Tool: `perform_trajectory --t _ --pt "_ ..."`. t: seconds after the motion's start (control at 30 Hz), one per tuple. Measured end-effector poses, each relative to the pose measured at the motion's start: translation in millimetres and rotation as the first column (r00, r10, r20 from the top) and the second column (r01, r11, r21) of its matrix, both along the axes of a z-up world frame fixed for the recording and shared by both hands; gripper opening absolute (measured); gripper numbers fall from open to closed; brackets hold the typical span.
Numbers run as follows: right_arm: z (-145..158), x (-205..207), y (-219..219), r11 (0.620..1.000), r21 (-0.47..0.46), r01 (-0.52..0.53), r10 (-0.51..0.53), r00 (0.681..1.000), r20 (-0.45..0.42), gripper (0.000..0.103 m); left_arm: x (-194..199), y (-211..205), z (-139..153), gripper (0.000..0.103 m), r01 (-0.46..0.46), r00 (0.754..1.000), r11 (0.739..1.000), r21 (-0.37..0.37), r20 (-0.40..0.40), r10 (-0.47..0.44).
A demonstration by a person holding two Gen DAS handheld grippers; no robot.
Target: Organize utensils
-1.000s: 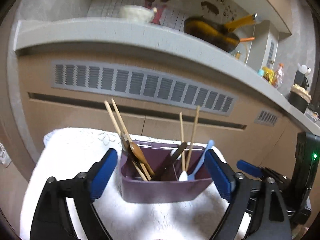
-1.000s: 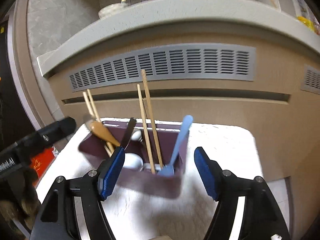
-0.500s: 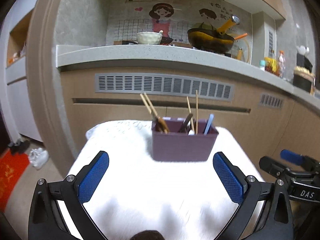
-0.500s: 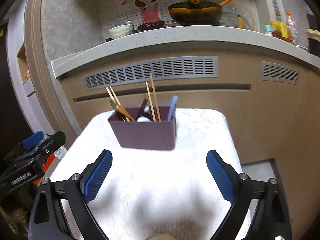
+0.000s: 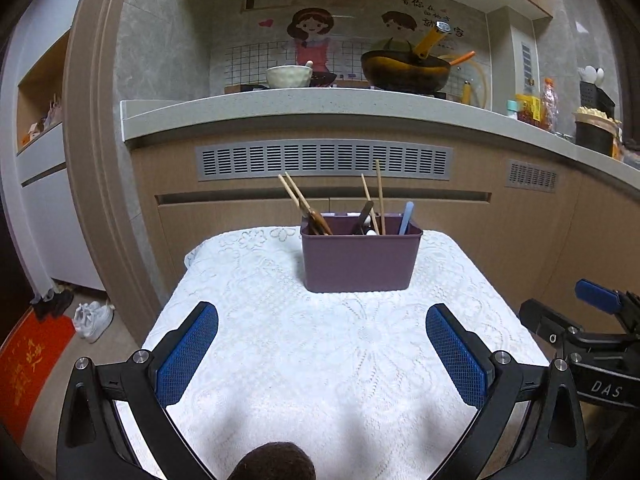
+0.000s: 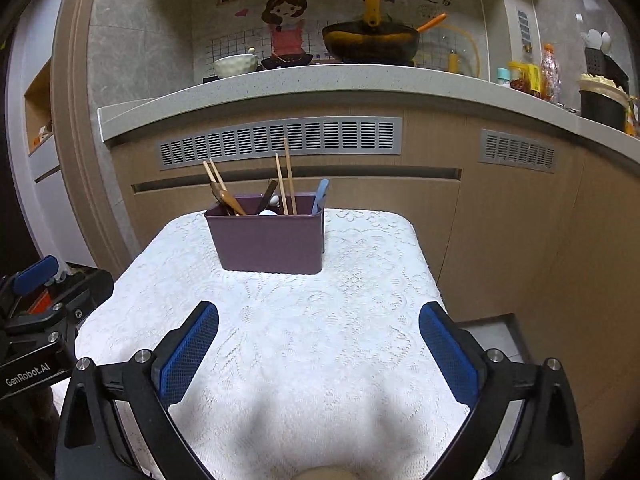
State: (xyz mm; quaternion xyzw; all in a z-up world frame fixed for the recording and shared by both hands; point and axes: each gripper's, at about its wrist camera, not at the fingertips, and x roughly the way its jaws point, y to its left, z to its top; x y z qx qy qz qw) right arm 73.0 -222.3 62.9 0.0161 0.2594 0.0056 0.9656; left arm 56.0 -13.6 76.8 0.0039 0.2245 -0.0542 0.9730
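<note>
Purple utensil caddy (image 5: pixel 359 258) stands on lace-covered table (image 5: pixel 280 360), straight ahead of both grippers, well apart. Left gripper (image 5: pixel 322 356): jaws wide, empty. Right gripper (image 6: pixel 319 354): jaws opening, nothing btwn. 2 chopstick pairs, spoons stand upright inside. Neither hand clearly nearer.

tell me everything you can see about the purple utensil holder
The purple utensil holder is a boxy, matte, plastic-looking bin with a rolled rim, standing upright on the white lace cloth toward its far edge. Inside stand two pairs of wooden chopsticks, a brown wooden spoon, a dark utensil, a white spoon and a light blue handle. Nothing else touches it.
</note>
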Motion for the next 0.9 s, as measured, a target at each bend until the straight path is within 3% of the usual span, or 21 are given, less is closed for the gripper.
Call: perform_trajectory --t 0.9 --pt "-1.8 -4.5 -1.3 1.000 0.002 0.000 0.000 1.000 -0.005 0.101 -2.0 -0.8 -3.4 0.103 0.021 0.999 1.000 -0.011 -0.031 -0.022"
